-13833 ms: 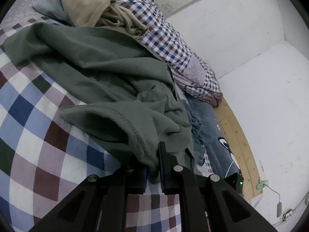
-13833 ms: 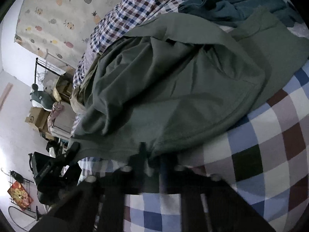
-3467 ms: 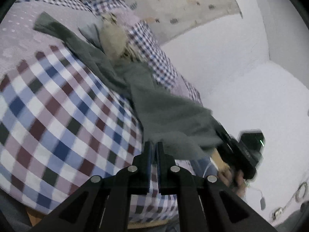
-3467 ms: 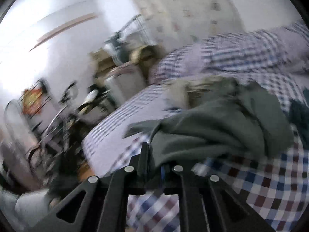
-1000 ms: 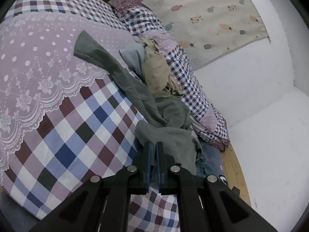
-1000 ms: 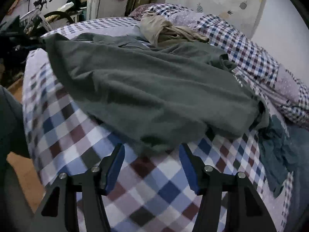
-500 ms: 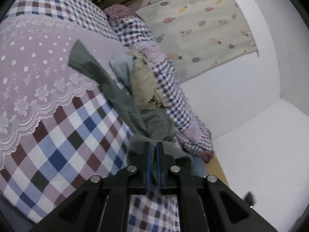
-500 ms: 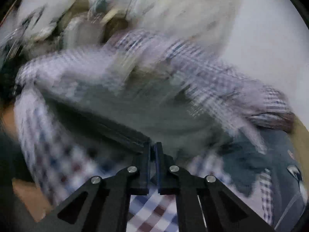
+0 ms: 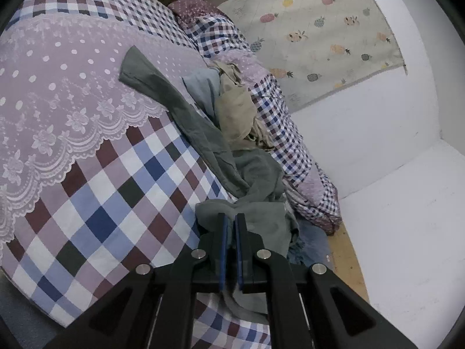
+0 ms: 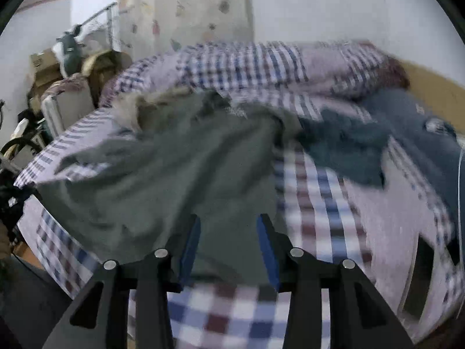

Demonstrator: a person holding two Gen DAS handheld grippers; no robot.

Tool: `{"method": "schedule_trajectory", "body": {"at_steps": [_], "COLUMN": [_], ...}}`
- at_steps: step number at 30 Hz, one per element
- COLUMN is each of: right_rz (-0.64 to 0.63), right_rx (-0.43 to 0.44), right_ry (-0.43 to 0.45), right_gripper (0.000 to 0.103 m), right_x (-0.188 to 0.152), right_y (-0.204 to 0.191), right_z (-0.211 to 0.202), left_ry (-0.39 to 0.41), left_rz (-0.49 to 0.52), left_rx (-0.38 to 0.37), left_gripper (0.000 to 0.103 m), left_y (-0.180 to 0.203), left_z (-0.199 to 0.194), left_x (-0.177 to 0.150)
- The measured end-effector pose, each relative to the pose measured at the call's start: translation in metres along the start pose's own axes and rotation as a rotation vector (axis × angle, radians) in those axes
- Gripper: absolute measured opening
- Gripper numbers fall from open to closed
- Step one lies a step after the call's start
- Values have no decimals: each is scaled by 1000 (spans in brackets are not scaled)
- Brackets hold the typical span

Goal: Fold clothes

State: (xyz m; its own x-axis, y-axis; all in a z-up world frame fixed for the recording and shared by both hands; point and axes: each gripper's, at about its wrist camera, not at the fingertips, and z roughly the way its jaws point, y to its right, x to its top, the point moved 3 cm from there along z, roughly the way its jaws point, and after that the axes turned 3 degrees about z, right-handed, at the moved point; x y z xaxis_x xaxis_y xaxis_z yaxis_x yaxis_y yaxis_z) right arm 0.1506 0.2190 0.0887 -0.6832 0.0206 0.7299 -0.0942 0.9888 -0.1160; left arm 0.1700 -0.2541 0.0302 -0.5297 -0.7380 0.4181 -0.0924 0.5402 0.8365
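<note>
On a checked bed [image 9: 96, 203], my left claw [image 9: 229, 224] stands pinched together on a bunched edge of the grey-green garment [image 9: 203, 136], which trails in a long twisted strip up the bedspread to a flat end on the lilac dotted panel. My right claw [image 10: 229, 229] hangs with its blue pads apart over the same garment [image 10: 162, 174], gripping nothing; that view is smeared by motion, so I cannot tell whether the pads touch the cloth.

The trouble I see: the garment is roped and half gathered, not laid flat, and it runs hard against a tan garment [image 9: 238, 113] and a pale blue one [image 9: 203, 87]. If I pull with the left claw alone, I judge the twist tightens and those neighbours may drag along. If I close the right claw blind through the blur, it could take a double layer or the bedspread itself. A dark teal cloth [image 10: 345, 148] lies just beside the edge, easy to catch by mistake.
</note>
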Motion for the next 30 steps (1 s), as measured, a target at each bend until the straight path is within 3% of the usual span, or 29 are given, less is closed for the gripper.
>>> {"method": "schedule_trajectory", "body": {"at_steps": [7, 10, 14, 16, 17, 21, 26, 30], "right_rz": [421, 436, 349, 279, 244, 164, 272, 336], "right_rx": [132, 167, 167, 175, 178, 96, 76, 21], "right_ry": [-159, -196, -204, -215, -221, -174, -28, -35], "right_gripper": [47, 47, 46, 28, 1, 0, 0, 0], "right_x": [-41, -45, -37, -34, -32, -27, -23, -37], "right_y": [96, 103, 93, 82, 77, 70, 96, 117], "right_z": [42, 55, 62, 64, 65, 35, -59, -95], "left_ry": [0, 0, 0, -1, -2, -11, -55, -129], "left_rz": [6, 6, 2, 14, 19, 22, 55, 39], "left_rx": [23, 31, 42, 49, 51, 51, 24, 25], "left_gripper": [4, 4, 4, 4, 4, 4, 4, 4], "left_y": [-1, -2, -2, 0, 0, 1, 6, 4], "left_z": [1, 2, 5, 6, 6, 7, 2, 1], "left_x": [-3, -3, -3, -4, -4, -4, -9, -22]}}
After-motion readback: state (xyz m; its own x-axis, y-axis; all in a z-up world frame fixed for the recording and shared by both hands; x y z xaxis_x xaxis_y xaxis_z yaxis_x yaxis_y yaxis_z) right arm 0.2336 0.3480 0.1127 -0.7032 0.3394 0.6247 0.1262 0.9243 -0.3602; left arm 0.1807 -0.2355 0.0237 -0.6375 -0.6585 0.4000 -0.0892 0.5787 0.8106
